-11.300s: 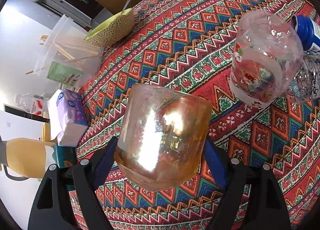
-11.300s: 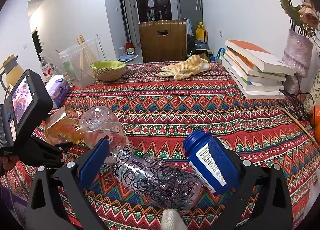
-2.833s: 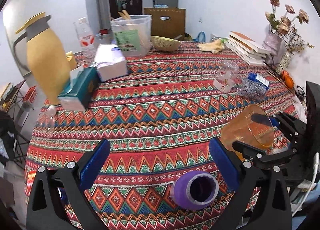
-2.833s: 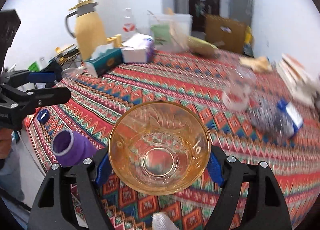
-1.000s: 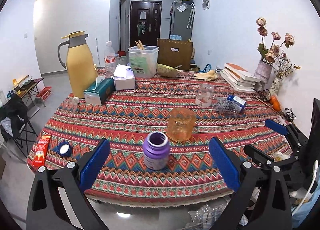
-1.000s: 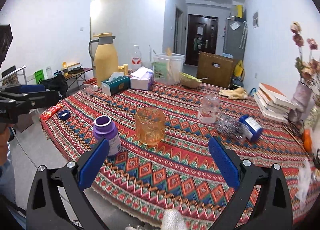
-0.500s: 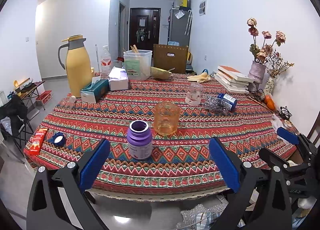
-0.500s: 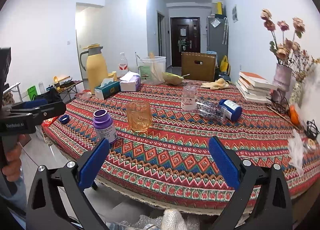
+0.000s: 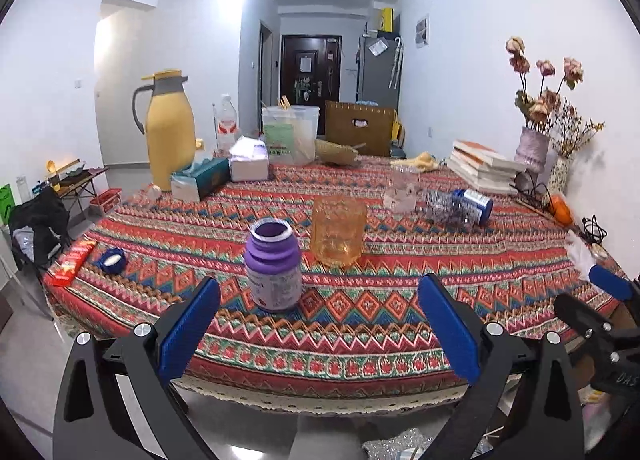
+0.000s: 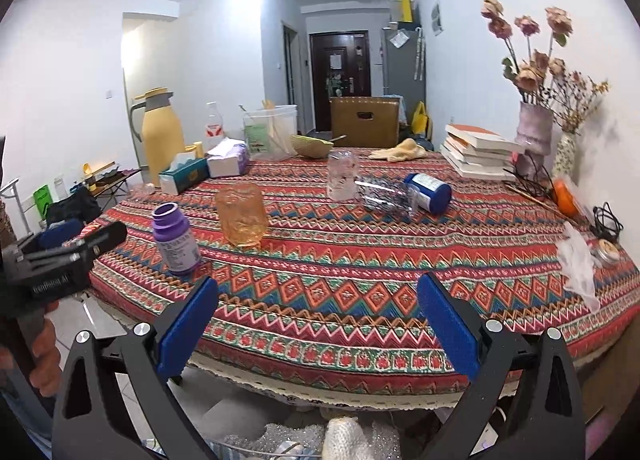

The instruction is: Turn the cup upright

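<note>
**A:** What's different from a second ago?

**B:** I've pulled both units further back off the table edge. The amber cup (image 9: 338, 231) looks smaller in both wrist views than it did a second ago, and more of the tabletop (image 9: 360, 324) and its lace hem shows beneath my fingers. A few seconds back the right hand-held gripper (image 10: 316, 324) was pinching that cup in the air; now nothing is between its blue pads.

**A:** So where is the cup?

**B:** Standing on the patterned cloth near the front of the tabletop, just beside the purple bottle (image 9: 273, 267) and apart from it. From the right wrist view the mouth seems to face up and the thick base sits on the cloth, though the glass is small and I can't read the rim sharply.

**A:** And your left unit?

**B:** The left hand-held gripper (image 9: 318, 324) is spread wide as well, holding nothing, well short of the cup. I can see its black body at the left edge of the right view, off the table.

**A:** Then the flip is finished?

**B:** I judge it done. The cup stands free with no support from me. The clear cup (image 10: 341, 175) and the toppled bottle with the blue cap (image 10: 404, 192) further back are untouched.
</note>
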`<state>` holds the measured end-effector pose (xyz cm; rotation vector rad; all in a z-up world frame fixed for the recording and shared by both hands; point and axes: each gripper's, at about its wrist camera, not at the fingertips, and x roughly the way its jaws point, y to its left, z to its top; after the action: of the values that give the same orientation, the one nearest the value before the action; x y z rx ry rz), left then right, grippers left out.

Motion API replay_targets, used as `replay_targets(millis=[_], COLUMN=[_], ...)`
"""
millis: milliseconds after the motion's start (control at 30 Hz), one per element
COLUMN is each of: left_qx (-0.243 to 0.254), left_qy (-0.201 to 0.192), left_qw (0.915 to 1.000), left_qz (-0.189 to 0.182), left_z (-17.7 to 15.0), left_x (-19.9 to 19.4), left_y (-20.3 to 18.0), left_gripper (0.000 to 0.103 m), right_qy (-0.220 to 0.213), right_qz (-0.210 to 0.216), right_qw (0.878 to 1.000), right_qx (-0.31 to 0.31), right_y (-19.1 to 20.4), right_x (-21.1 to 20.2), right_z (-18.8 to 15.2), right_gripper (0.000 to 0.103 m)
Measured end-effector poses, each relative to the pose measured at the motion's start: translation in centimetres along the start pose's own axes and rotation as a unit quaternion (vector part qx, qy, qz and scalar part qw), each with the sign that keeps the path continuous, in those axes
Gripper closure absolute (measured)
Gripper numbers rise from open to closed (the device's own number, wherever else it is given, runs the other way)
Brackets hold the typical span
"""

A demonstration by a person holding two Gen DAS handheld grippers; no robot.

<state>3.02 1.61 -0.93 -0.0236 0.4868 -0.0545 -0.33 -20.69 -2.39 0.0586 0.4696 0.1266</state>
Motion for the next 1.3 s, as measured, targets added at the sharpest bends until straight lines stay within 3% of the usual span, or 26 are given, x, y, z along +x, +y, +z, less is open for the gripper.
replay_targets(millis=[333, 867, 1300], left_qx=[0.002, 0.035, 0.033], left_qy=[0.009, 0.014, 0.007], left_qw=[1.0000, 0.9993, 0.9994], left_qz=[-0.001, -0.006, -0.008], left_z=[-1.8, 0.2, 0.6], left_x=[1.8, -0.1, -1.0], left_y=[-1.0, -2.0, -2.1], left_gripper=[0.007, 0.007, 0.007], right_qy=[0.005, 0.026, 0.023], right_qz=[-0.032, -0.044, -0.047], right_qw=[0.999, 0.999, 0.998], right_qx=[0.006, 0.015, 0.019], right_y=[-1.1, -1.1, -1.1], right_x=[0.5, 0.0, -0.7], right_z=[-0.7, 0.3, 0.8], right_gripper=[0.008, 0.008, 0.008])
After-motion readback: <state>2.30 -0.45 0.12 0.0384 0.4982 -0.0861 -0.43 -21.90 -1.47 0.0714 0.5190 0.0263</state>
